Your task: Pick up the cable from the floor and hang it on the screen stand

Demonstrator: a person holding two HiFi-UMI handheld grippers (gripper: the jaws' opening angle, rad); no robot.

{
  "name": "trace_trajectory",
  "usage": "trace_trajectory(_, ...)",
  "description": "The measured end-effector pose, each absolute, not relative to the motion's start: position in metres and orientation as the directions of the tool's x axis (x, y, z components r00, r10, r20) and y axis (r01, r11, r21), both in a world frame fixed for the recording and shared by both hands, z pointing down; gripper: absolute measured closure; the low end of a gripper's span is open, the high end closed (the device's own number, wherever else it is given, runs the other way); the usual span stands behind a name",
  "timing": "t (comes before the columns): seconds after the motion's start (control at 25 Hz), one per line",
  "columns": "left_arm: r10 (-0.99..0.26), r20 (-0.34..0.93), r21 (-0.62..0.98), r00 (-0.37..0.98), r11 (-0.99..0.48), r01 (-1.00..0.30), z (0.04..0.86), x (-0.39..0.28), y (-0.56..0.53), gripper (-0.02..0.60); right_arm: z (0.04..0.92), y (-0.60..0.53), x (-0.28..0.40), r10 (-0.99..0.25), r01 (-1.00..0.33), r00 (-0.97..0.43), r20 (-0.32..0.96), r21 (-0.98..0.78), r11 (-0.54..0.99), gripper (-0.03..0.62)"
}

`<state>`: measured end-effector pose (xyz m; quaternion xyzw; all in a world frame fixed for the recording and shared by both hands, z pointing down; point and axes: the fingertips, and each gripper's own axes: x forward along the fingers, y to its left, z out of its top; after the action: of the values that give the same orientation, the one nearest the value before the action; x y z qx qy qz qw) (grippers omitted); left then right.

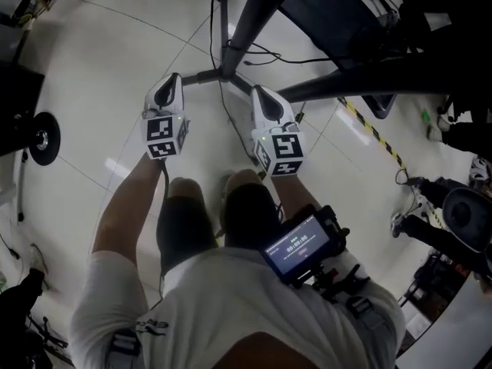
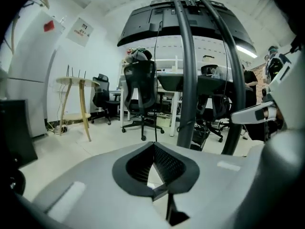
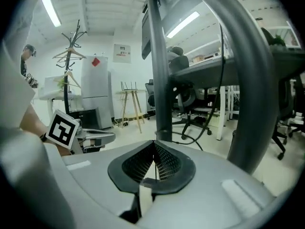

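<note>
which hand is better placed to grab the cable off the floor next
Right, probably. In the head view the cable runs just beside the right claw, while the left claw sits farther from it. Both claws look shut, so the right one must open first.

The screen stand (image 1: 257,14) is dark grey. Its thick pole slants down from the top centre of the head view to a hub, and legs spread from there over the pale floor. The thin black cable (image 1: 224,106) runs past the hub and trails down the floor at mid-frame.

Black cable (image 1: 225,106) on white floor (image 1: 115,91), dark grey screen stand (image 1: 254,14) (black-and-white checked marker cubes (image 1: 165,137)).
</note>
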<state>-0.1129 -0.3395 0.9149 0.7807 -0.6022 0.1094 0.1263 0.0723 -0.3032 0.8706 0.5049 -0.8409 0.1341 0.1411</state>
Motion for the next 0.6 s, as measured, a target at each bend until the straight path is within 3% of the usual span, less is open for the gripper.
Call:
trace_trajectory(0.28,-0.88,0.356,0.136,0.315,-0.285,-0.949,1.055,-0.086,-0.36,0.577,0.99,-0.307,0.086,-0.821,-0.899,-0.429,0.377,-0.087,0.429,0.58)
trace_trajectory(0.6,-0.815,0.415,0.181,0.404,-0.361,-0.915,1.162,-0.042,-0.347,0.577,1.049,-0.302,0.1,-0.815,-0.897,-0.427,0.393,-0.072,0.435,0.58)
